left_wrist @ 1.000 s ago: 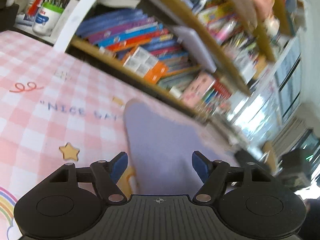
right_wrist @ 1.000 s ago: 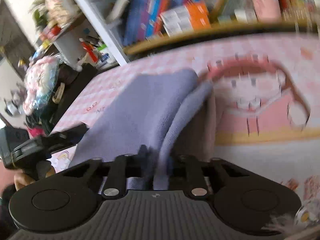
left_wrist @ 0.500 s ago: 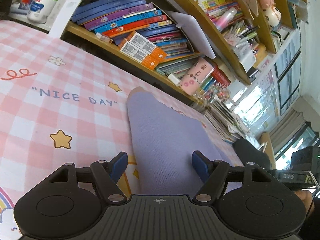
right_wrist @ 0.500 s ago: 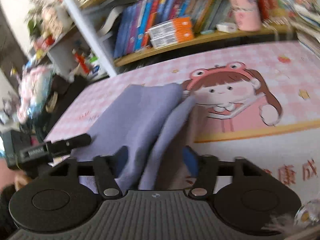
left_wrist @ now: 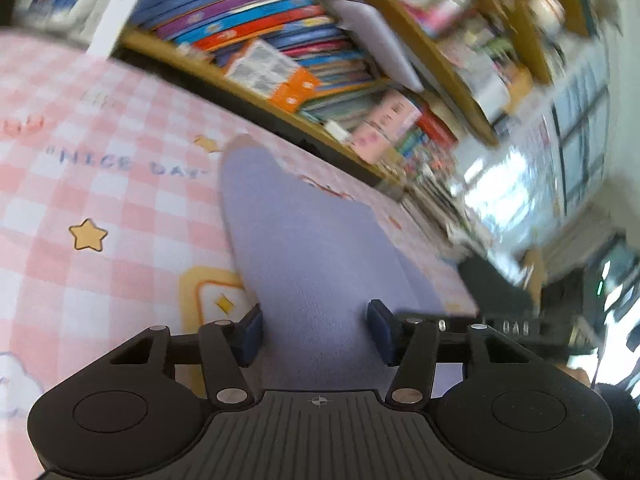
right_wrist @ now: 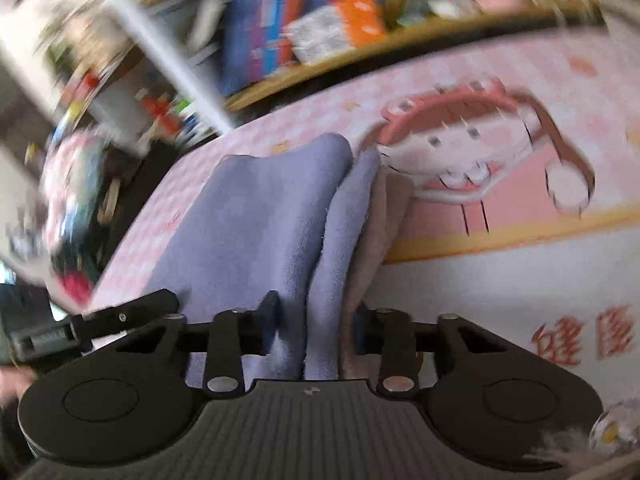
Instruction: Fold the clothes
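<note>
Lavender cloth (left_wrist: pixel 316 252) lies on the pink checked table cover (left_wrist: pixel 120 208), running from 6 toward 12 o'clock in the left wrist view. Left gripper (left_wrist: pixel 316 330): fingers spread wide, released, straddling the cloth. Right gripper (right_wrist: pixel 316 320): fingers partly closed, a raised fold of cloth between them; grip contact unclear. Bookshelf (left_wrist: pixel 280 64) at 12 o'clock. Both views blurred.

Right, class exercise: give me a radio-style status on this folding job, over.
Left gripper open, jaws straddling the purple cloth. Right gripper shut on the cloth's bunched fold. Cloth lies on the pink checked table cover. Nothing in the way.
</note>
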A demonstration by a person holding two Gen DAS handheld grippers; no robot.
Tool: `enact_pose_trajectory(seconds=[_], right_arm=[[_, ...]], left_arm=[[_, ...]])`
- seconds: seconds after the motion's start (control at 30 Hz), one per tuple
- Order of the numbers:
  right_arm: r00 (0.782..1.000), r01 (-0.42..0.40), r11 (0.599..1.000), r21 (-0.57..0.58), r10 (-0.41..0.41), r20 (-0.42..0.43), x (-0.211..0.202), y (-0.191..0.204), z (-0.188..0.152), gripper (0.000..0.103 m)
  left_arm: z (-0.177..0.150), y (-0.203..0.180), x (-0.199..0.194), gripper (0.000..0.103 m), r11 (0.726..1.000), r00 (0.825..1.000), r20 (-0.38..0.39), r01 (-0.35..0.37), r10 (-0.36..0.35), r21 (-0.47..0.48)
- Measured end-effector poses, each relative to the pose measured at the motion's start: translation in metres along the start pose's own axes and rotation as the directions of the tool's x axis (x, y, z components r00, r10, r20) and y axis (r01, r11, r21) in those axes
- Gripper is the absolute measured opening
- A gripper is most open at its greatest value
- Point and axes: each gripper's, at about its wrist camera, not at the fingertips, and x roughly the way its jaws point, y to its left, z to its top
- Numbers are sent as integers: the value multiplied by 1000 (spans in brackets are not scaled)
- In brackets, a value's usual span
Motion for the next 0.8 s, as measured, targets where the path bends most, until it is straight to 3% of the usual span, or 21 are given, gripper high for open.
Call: enact_pose_trajectory(seconds=[0.07, 0.13, 0.2, 0.3, 0.5, 0.53, 0.6, 0.67, 0.8], right_arm=[[1000, -15, 998, -59, 14, -16, -10, 5, -6, 30], [999, -37, 999, -38, 36, -34, -14, 0, -11, 32], [998, -46, 999, -10, 45, -33, -16, -6, -13, 43], [998, -60, 997, 48, 62, -26, -15, -15, -16, 49], [992, -118, 983, 141, 123, -32, -10, -26, -26, 51], [992, -121, 983, 141, 126, -28, -9, -25, -27, 51], [992, -123, 985, 123, 127, -25, -8, -23, -27, 37], [992, -128, 988, 85, 129, -6, -10, -18, -28, 32], [990, -129, 991, -21, 130, 52, -22, -5, -28, 29]], left_arm=[[-3, -2, -4, 54, 1000, 1000, -17, -7, 7, 11], [-4, 5, -5, 59, 1000, 999, -40, -16, 16, -8], [-3, 8, -8, 62, 1000, 999, -32, -24, 23, -17], [0, 12, -10, 63, 999, 999, -23, -36, 35, -36], [-4, 22, 2, 64, 989, 999, -50, 9, -16, -146], [-5, 23, 4, 61, 987, 998, -50, 20, -28, -159], [-8, 20, 6, 56, 987, 999, -43, 19, -26, -159], [-9, 11, 5, 50, 993, 1000, -31, -2, -2, -121], [-8, -16, -7, 48, 1000, 999, 25, -27, 27, -8]])
